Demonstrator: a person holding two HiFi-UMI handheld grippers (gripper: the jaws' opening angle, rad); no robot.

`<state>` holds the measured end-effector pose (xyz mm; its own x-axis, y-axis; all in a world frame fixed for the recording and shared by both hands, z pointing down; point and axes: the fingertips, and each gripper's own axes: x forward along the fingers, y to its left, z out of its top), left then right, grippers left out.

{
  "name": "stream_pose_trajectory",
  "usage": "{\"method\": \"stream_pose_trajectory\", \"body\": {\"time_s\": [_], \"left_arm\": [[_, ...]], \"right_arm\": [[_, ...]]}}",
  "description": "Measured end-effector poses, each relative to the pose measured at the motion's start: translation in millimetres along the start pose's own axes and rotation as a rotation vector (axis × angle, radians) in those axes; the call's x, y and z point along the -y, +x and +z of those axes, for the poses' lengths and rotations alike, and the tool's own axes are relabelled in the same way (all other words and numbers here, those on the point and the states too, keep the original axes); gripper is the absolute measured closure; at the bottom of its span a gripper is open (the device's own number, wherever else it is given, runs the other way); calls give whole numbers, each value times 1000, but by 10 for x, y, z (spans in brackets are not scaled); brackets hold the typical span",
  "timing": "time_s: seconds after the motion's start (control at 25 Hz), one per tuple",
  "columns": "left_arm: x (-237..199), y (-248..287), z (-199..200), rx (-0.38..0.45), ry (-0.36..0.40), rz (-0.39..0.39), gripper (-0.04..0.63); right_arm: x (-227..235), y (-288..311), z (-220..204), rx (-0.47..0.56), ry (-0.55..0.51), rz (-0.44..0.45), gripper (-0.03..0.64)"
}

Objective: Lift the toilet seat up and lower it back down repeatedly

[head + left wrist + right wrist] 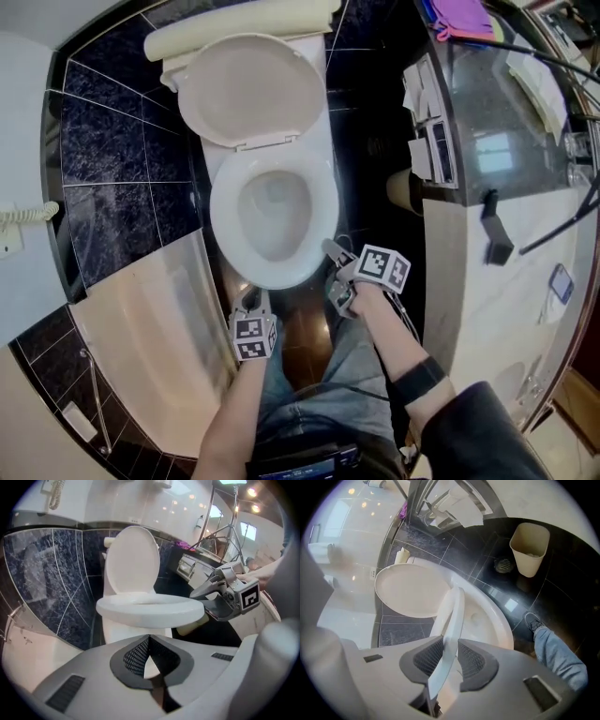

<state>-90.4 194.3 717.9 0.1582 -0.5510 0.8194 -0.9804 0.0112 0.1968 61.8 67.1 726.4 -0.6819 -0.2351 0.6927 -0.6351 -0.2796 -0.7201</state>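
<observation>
Right gripper clamped on the front-right edge of the toilet seat. The seat is tilted up off the toilet bowl. The lid stands upright behind the bowl. Left gripper closed, empty, just in front of the bowl.

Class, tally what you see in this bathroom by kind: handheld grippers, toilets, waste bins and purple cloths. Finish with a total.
Grippers: 2 (left gripper, right gripper clamped on the toilet seat)
Toilet: 1
Waste bin: 1
Purple cloth: 1
Total: 5
</observation>
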Motion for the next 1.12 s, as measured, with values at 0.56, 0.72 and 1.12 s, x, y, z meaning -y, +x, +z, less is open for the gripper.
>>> {"method": "stream_pose_trajectory", "body": {"time_s": [0.56, 0.72, 1.12], "left_arm": [[-131, -330, 1709, 243, -147, 73, 595], [-220, -329, 2232, 293, -110, 87, 595], [-452, -132, 3242, 365, -35, 130, 595]], "right_arm": [[-1192, -366, 615, 39, -149, 138, 528], [-1468, -581, 761, 58, -270, 159, 547], [-1738, -1085, 973, 121, -540, 135, 601]]}}
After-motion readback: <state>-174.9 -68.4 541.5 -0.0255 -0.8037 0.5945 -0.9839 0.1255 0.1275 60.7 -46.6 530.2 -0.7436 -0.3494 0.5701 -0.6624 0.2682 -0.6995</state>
